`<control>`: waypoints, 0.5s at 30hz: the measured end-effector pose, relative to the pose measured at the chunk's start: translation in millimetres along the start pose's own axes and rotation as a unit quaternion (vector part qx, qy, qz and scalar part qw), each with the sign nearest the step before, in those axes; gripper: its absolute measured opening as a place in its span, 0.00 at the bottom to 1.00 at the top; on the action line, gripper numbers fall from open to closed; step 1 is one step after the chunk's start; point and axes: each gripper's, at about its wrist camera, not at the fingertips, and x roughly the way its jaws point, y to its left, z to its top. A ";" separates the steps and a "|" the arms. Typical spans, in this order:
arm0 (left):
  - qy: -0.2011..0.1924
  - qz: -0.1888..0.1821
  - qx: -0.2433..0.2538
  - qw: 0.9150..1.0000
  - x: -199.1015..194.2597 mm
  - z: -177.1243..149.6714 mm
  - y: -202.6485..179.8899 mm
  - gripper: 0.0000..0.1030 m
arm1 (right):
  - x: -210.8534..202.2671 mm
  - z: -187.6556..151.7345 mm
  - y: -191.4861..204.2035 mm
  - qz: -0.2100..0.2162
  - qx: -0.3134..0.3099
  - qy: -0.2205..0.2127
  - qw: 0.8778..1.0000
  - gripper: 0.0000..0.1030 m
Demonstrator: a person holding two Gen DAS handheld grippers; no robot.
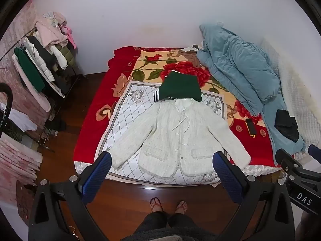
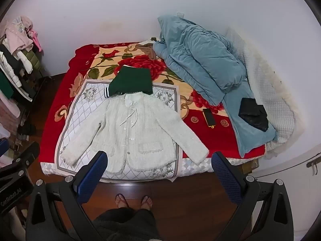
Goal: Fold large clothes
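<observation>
A white tweed jacket [image 1: 176, 136] lies flat and face up on a white patterned cloth [image 1: 128, 108] at the foot of the bed, sleeves spread out to both sides. It also shows in the right wrist view [image 2: 132, 132]. A folded green garment [image 1: 181, 87] lies just beyond its collar, also seen in the right wrist view [image 2: 132, 80]. My left gripper [image 1: 162, 164] is open and empty, held above the floor in front of the jacket's hem. My right gripper [image 2: 159, 163] is open and empty too, beside the left one, over the jacket's right side.
A red floral blanket [image 1: 94, 100] covers the bed. A blue quilt [image 1: 236, 64] is heaped at the right, with a black bag [image 1: 285, 124] on it and a phone [image 1: 250, 127] nearby. A clothes rack [image 1: 40, 68] stands left. My feet [image 1: 168, 203] are on the wooden floor.
</observation>
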 end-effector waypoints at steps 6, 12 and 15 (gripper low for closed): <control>-0.001 -0.002 -0.001 1.000 -0.1 0.7 0.6 1.00 | -2.9 -1.0 0.7 -0.004 0.001 -0.003 1.000 1.00; -0.004 -0.003 0.000 1.000 0.6 -0.4 -1.1 1.00 | -4.5 -4.3 -0.7 -0.002 -0.003 -0.002 1.000 1.00; -0.003 -0.004 -0.001 1.000 -2.7 -2.9 0.1 1.00 | -7.1 3.6 -1.3 -0.002 -0.003 -0.002 1.000 1.00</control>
